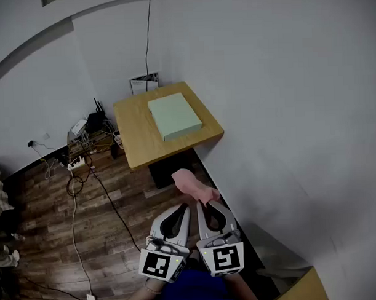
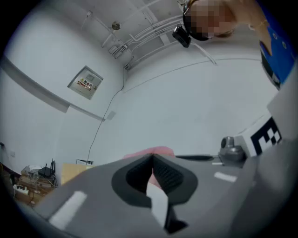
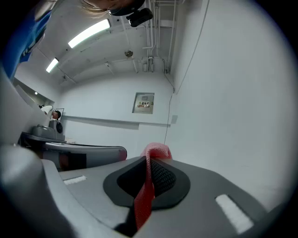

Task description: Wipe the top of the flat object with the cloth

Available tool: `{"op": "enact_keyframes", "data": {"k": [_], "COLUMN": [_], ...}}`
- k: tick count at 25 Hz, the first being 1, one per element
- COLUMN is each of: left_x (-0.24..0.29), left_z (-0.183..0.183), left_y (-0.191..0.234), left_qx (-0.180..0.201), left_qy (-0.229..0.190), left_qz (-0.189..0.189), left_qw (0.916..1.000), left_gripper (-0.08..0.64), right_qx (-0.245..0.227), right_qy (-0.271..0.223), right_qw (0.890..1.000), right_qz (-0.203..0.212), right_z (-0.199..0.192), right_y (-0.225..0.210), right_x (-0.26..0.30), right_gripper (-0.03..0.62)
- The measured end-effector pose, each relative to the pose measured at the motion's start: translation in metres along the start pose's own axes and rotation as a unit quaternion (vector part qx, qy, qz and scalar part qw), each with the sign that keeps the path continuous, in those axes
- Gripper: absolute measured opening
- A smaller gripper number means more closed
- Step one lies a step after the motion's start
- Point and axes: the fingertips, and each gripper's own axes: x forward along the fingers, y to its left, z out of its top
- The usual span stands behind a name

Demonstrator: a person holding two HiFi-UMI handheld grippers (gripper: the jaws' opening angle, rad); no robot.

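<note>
The right tongs (image 3: 149,163) are pinching a pink cloth (image 3: 156,150), which pokes up past their tips and runs back between the pads. The left tongs (image 2: 152,161), just beside them, are pressed together with nothing caught in them. Both hover low in the centre of the head view, above the wooden floor (image 1: 48,212). Well beyond, upper middle of the frame, the pale green flat object (image 1: 174,115) lies on the wooden counter (image 1: 133,130) against the white wall (image 1: 284,81).

No print legible anywhere. Small framed white wall notice (image 2: 85,83): red line of lettering, too blurred to read. Printed paper sheet (image 1: 144,83) against wall beyond far edge of light wooden table (image 1: 135,126): print too small.
</note>
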Motion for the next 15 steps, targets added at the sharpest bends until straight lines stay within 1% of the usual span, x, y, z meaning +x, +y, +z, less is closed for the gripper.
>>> {"op": "enact_keyframes", "data": {"k": [3,5,7,10,15], "left_x": [-0.002,-0.004,-0.004,0.003,0.028], "left_z": [0.001,-0.004,-0.01,-0.01,-0.019], "left_y": [-0.009,-0.017,-0.019,-0.015,-0.003], "left_qx": [0.0,-0.01,-0.018,-0.018,-0.029], "left_qy": [-0.011,-0.009,-0.004,-0.016,-0.001], "left_qz": [-0.008,-0.015,-0.016,-0.015,-0.012], "left_qw": [0.9999,0.9998,0.9997,0.9996,0.9995], "left_gripper": [0.003,0.004,0.005,0.005,0.005], "right_qx": [0.039,0.055,0.062,0.067,0.071], "right_qy": [-0.032,-0.045,-0.052,-0.052,-0.041], "right_qw": [0.999,0.997,0.996,0.994,0.993], "right_qz": [-0.015,-0.025,-0.039,-0.062,-0.088], "right_z": [0.005,0.006,0.004,-0.001,-0.01], "right_y": [-0.01,-0.019,-0.028,-0.044,-0.07], "right_x": [-0.012,-0.019,-0.024,-0.024,-0.013], "right_gripper": [0.014,0.015,0.015,0.015,0.015]}}
